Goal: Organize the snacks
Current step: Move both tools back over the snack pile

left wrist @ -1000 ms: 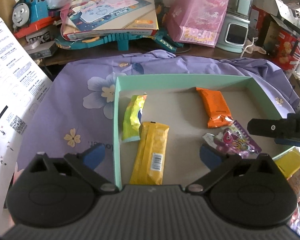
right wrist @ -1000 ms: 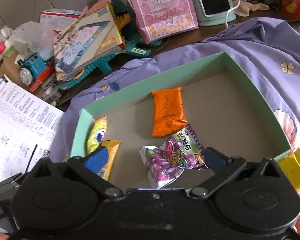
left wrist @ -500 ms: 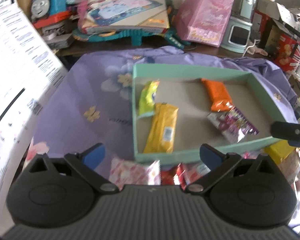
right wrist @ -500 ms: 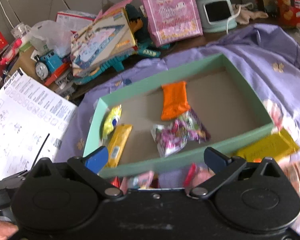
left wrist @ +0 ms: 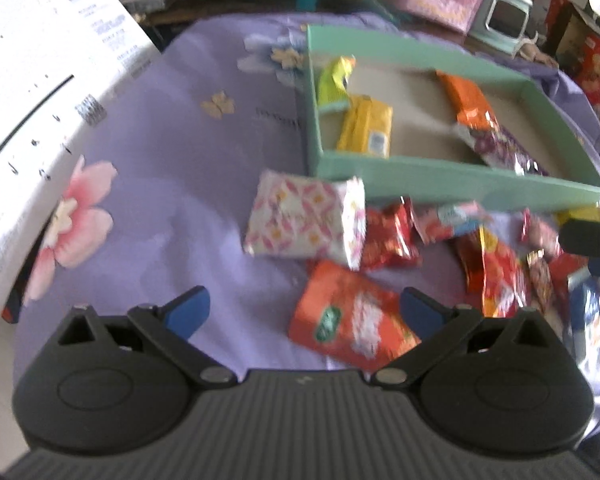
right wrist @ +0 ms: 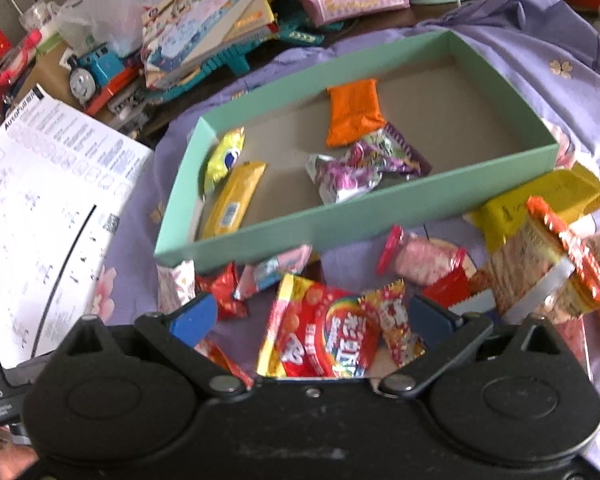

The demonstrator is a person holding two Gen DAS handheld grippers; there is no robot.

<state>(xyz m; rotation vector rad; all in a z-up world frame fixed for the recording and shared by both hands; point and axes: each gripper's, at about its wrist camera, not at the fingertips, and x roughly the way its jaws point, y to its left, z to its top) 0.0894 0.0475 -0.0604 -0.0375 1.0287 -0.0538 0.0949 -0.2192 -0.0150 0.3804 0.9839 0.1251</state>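
At the far left a large white printed paper sheet (right wrist: pixel 48 200) lies over the edge of the purple flowered cloth (left wrist: pixel 160 168). The left gripper (left wrist: pixel 302 308) hangs above the cloth with its blue-tipped fingers (left wrist: pixel 188 308) spread wide and nothing between them; just beyond its right finger lies an orange-red foil snack pouch (left wrist: pixel 348 328). A little farther off sits a white packet with pink print (left wrist: pixel 304 220), touching a small red crinkled packet (left wrist: pixel 388 236) on its right.

Beyond these stands the shallow mint-green cardboard box (right wrist: pixel 236 240). Inside, against its left wall, lies a yellow-green snack packet (right wrist: pixel 224 156), with a long yellow wrapped bar (right wrist: pixel 232 200) just beside it on the near side. Toward the middle far side is an orange wrapped bar (right wrist: pixel 352 112), its near end touching a purple and silver candy bag (right wrist: pixel 360 168).

In front of the box, loose snacks crowd the cloth. The right gripper (right wrist: pixel 312 320) hovers over them, fingers (right wrist: pixel 192 316) wide apart and gripping nothing, with a red and yellow rainbow candy bag (right wrist: pixel 320 332) lying between them. To the right are a pink round-sweet packet with red ends (right wrist: pixel 420 256), a clear cracker pack with orange trim (right wrist: pixel 540 260), and a flat yellow packet (right wrist: pixel 540 196) resting against the box's near right corner.
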